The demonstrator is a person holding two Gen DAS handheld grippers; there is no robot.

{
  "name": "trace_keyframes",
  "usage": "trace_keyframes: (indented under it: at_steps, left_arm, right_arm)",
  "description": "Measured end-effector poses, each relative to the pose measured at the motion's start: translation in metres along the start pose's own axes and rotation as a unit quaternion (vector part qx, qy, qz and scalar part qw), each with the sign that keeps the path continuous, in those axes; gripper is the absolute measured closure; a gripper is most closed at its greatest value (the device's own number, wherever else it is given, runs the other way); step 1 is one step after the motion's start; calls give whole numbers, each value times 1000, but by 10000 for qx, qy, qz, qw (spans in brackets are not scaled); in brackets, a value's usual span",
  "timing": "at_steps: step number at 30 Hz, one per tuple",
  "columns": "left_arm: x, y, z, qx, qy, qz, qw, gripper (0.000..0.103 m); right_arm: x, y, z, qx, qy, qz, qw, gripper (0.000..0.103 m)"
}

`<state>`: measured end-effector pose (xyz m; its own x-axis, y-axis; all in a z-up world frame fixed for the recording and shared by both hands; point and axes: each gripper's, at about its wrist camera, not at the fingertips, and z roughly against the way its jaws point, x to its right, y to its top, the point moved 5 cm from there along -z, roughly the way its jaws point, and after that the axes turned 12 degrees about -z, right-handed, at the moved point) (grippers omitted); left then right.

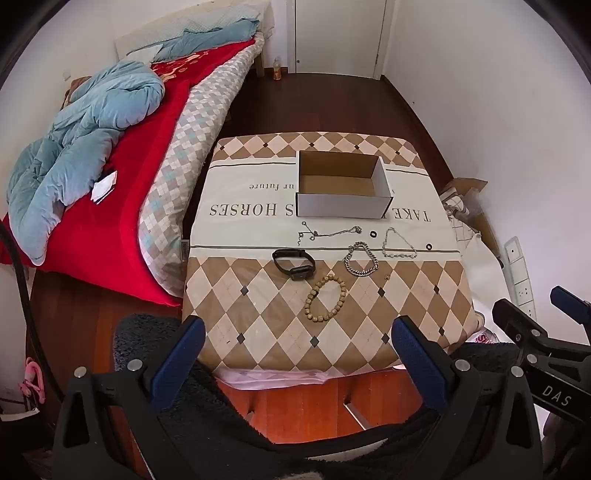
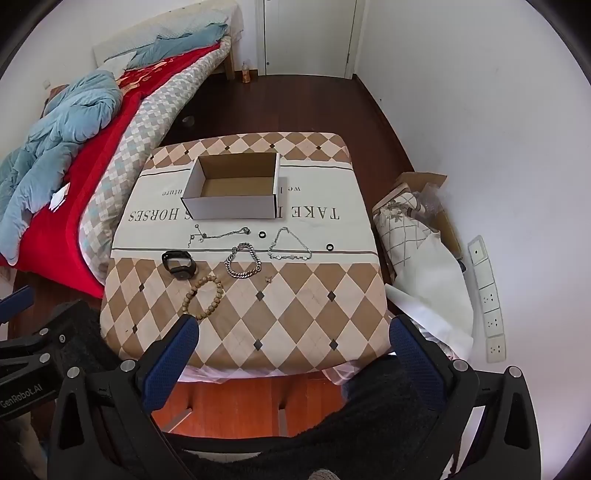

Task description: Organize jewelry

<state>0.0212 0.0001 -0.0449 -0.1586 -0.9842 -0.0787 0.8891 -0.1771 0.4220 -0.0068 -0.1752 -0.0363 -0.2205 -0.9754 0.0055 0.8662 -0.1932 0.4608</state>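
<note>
An empty open cardboard box [image 1: 343, 184] [image 2: 232, 188] stands at the far middle of a small cloth-covered table [image 1: 258, 306] [image 2: 295, 314]. In front of it lie a thin chain necklace [image 1: 328, 232] [image 2: 218, 234], a silver curb bracelet [image 1: 361, 260] [image 2: 243, 261], a silver link bracelet [image 1: 397, 245] [image 2: 290, 245], a black watch [image 1: 294, 263] [image 2: 178, 263], a wooden bead bracelet [image 1: 326, 299] [image 2: 205, 297] and two black rings [image 1: 373, 234] [image 1: 429, 246] [image 2: 262, 234] [image 2: 329, 247]. My left gripper [image 1: 297, 354] and right gripper [image 2: 291, 350] are open and empty, both held before the table's near edge.
A bed [image 1: 110, 177] [image 2: 74, 147] with red cover and blue quilt lies left of the table. Bags and cardboard [image 2: 417, 229] sit on the floor to the right, by a power strip [image 2: 487, 295]. A door [image 2: 310, 33] is at the far wall.
</note>
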Motion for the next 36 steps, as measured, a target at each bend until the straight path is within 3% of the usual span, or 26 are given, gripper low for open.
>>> trace_keyframes:
  at_steps: [36]
  left_arm:
    - [10,-4,9,57,-15,0,10000,0]
  right_arm:
    - [9,2,12,62,-13,2,10000,0]
